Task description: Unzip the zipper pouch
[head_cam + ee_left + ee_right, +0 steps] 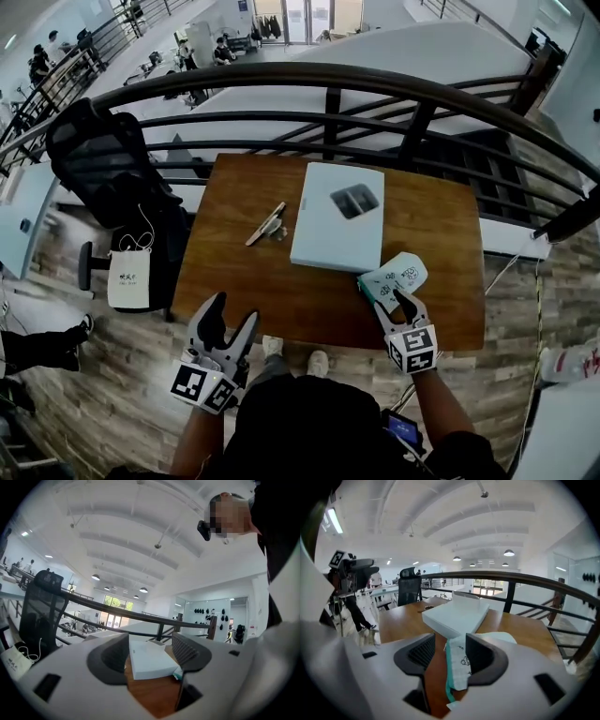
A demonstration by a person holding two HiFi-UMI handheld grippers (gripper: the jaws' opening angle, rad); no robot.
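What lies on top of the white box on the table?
A dark grey square patch sits on the box, toward its far side. Whether it is a label or a separate thing is unclear. The table under the box is covered.

The zipper pouch [400, 277] was white with small dark doodles and a teal edge. The table [234, 281] was brown wood, the flat box [328, 234] pale grey-white.
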